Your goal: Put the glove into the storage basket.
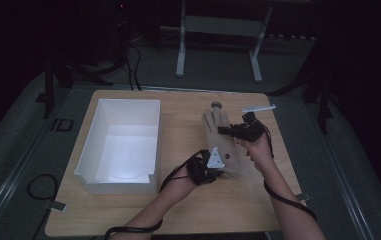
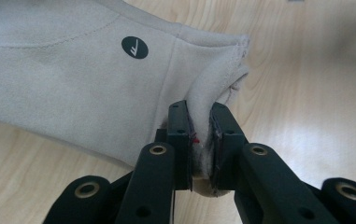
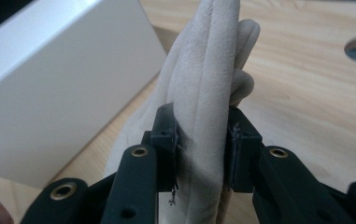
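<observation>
Both grippers have hold of the glove (image 1: 221,137), so the step in hand looks like lifting it, most likely toward the box (image 1: 123,145) at the left. The next move calls for raising both ends together so neither slips. The left gripper (image 1: 209,169) is clamped on the near cuff edge; the right gripper (image 1: 229,131) is closed around the far fingers. The glove lies right of the box on the table (image 1: 188,210).

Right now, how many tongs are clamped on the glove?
2. The left tongs pinch the glove at its cuff edge; the right tongs squeeze its bunched fingers.
</observation>
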